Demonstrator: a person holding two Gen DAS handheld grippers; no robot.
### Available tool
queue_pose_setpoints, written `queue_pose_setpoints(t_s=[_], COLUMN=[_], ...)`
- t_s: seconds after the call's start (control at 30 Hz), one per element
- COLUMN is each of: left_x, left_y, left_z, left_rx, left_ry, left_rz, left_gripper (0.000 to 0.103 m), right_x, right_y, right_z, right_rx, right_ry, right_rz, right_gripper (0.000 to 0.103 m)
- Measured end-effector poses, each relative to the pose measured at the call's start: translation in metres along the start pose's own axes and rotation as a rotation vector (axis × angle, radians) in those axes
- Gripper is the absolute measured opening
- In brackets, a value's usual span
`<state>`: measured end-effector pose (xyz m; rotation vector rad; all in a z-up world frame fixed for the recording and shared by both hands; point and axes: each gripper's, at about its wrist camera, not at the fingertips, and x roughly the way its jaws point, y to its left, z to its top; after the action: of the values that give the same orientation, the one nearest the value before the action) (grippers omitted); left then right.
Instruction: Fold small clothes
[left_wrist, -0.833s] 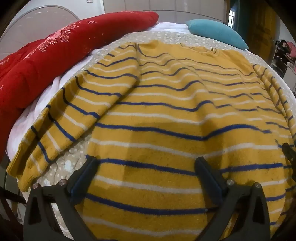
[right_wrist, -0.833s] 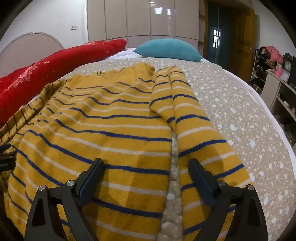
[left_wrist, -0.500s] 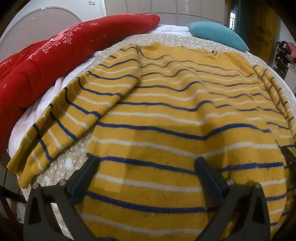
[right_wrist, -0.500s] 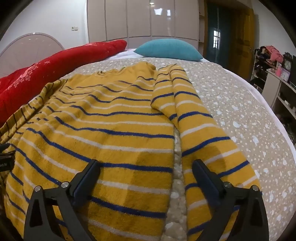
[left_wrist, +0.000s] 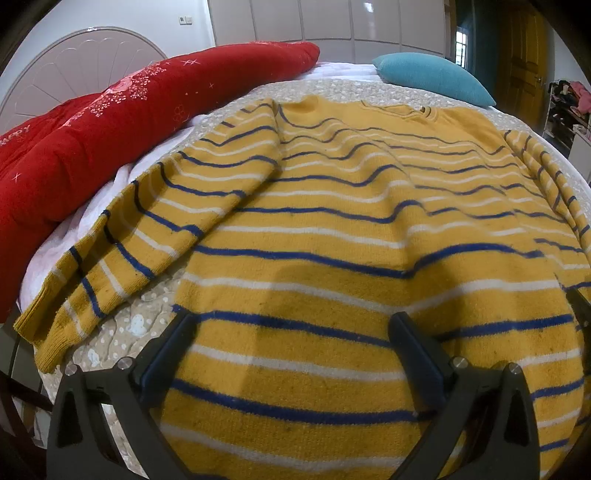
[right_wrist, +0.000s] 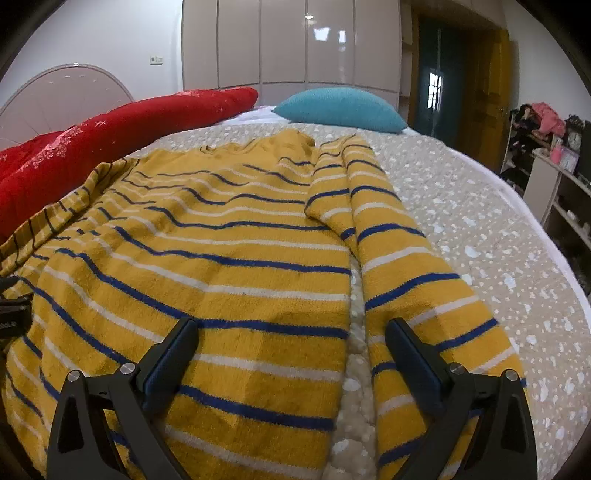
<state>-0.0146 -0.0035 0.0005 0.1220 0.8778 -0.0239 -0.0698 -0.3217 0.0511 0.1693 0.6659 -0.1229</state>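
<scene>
Sweater — yellow, blue-and-white striped, spread flat on bedspread under both my tongs | left tongs wide open, holding nothing | right tongs wide open, empty — straddling the body-sleeve gap.

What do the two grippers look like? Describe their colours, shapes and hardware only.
The left gripper and right gripper look alike: matte black angular frames with triangular cut-outs, silver round bolt heads at the pivots, and two long flat fingers faced with dark navy textured pads. No cables, hands or sleeves show. White lettering on the left gripper, seen from the right wrist camera, is unreadable.
</scene>
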Motion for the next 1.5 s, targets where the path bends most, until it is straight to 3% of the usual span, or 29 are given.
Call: queue_pose_setpoints(t_s=[0.37,0.7,0.8,0.87,0.93,1.03,1.1,1.23,1.33,1.5], left_x=[0.0,-0.002,-0.004,-0.007,-0.012,-0.028,-0.036,-0.046,-0.051,-0.054], left_y=[-0.001,-0.003,-0.004,-0.004,0.0,0.012,0.016,0.014,0.011,0.008], left_z=[-0.003,-0.006,-0.008,-0.007,-0.005,-0.005,-0.008,-0.015,-0.017,-0.019], left_rx=[0.001,0.001,0.013,0.029,0.026,-0.004,-0.015,0.003,0.015,0.009], left_ry=[-0.006,-0.011,-0.02,-0.009,0.02,0.021,0.018,0.008,0.004,0.013], left_rz=[0.002,0.01,0.022,0.022,-0.017,-0.091,-0.123,-0.139,-0.168,-0.206], left_gripper=[0.103,0.103,0.103,0.103,0.103,0.099,0.099,0.099,0.099,0.099], right_x=[0.0,0.005,0.001,-0.004,-0.019,-0.06,-0.083,-0.09,-0.081,-0.072], right_y=[0.001,-0.004,-0.003,-0.001,-0.003,-0.029,-0.056,-0.096,-0.099,-0.09], right_z=[-0.001,0.003,0.0,0.001,0.01,0.027,0.032,0.016,-0.005,-0.025], right_rx=[0.002,0.028,0.021,0.005,0.011,0.088,0.139,0.153,0.134,0.115], right_ry=[0.0,0.059,0.029,0.03,0.026,-0.056,-0.094,-0.03,0.041,0.082], right_rz=[-0.004,0.028,0.025,0.009,0.036,0.148,0.115,0.025,0.033,0.056], right_gripper=[0.102,0.103,0.102,0.094,0.067,0.069,0.07,0.071,0.07,0.07])
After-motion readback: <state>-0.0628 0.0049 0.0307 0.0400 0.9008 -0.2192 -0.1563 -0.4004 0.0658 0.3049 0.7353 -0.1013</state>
